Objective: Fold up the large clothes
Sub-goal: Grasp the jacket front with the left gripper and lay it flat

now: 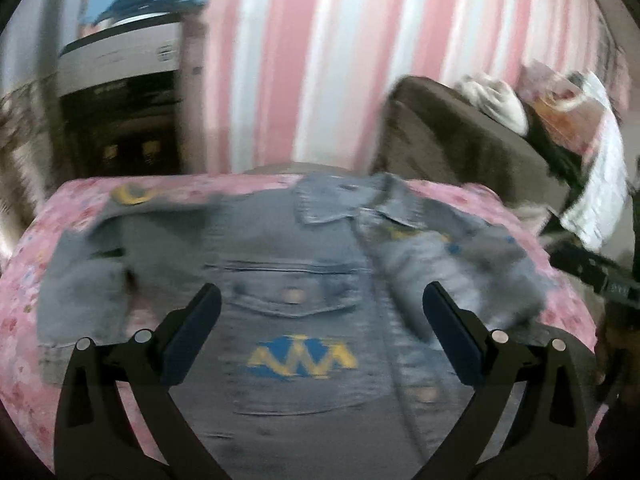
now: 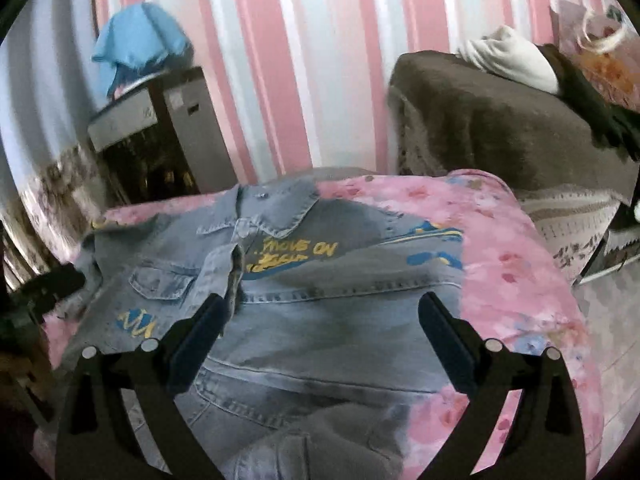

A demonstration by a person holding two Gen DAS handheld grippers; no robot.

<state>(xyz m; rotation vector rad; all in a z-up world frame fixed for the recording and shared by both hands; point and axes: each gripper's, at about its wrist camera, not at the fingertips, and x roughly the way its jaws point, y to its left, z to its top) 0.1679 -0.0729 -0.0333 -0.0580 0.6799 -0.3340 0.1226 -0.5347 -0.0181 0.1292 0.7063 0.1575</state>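
A light blue denim jacket (image 1: 304,264) with yellow and blue prints lies front up on a pink flowered cover (image 1: 28,280). Its collar points to the far wall. In the right wrist view the jacket (image 2: 320,280) has its right sleeve folded across the body. My left gripper (image 1: 322,312) hovers open above the chest pocket with nothing between its fingers. My right gripper (image 2: 320,320) hangs open over the folded sleeve and holds nothing. The other gripper's dark body (image 2: 44,288) shows at the left edge of the right wrist view.
A brown sofa (image 2: 500,128) with a white cushion (image 2: 516,60) stands at the back right. A dark cabinet (image 2: 160,136) with a blue cloth (image 2: 140,40) on top sits at the back left. Behind them is a pink and white striped wall (image 2: 300,60).
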